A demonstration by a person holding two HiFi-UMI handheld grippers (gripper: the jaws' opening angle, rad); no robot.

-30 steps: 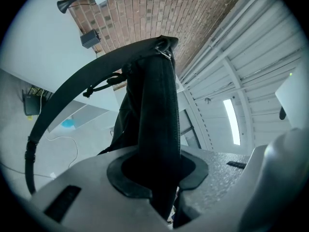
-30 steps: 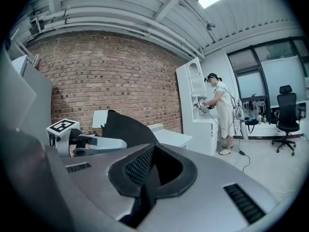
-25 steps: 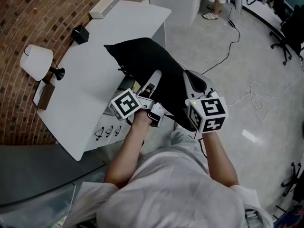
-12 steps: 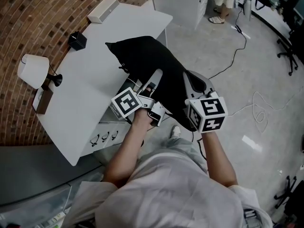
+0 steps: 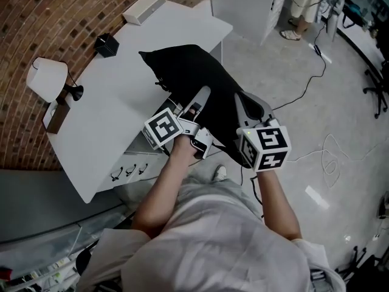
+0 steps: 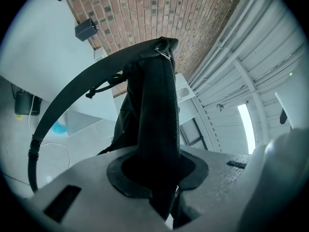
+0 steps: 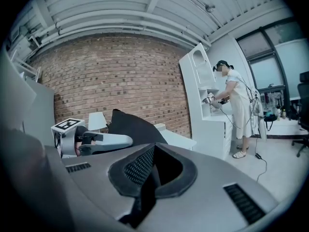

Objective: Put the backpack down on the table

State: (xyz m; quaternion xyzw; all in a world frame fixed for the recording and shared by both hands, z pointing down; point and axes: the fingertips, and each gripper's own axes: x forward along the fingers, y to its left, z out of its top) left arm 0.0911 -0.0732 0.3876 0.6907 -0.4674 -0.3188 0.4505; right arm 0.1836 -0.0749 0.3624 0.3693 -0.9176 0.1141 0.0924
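The black backpack (image 5: pixel 191 81) hangs between both grippers, its upper part over the near edge of the white table (image 5: pixel 103 114). My left gripper (image 5: pixel 196 105) is shut on a padded black shoulder strap (image 6: pixel 157 115), which runs up from the jaws to a metal ring; a thin webbing strap (image 6: pixel 63 110) arcs off to the left. My right gripper (image 5: pixel 246 105) is shut on a black mesh part of the backpack (image 7: pixel 142 166). In the right gripper view the bag's dark bulk (image 7: pixel 133 127) rises behind the left gripper (image 7: pixel 108 140).
On the table stand a white lamp (image 5: pixel 47 76), a small black box (image 5: pixel 106 44) and a white box (image 5: pixel 143 8). Drawer handles (image 5: pixel 129 170) show under the table's edge. A white cabinet (image 5: pixel 249 5), a person (image 7: pixel 236 110) and floor cables (image 5: pixel 304 84) are to the right.
Both grippers and the backpack have shifted a little along the table's side while keeping their grip. A foot of the person holding them has come into view below the bag.
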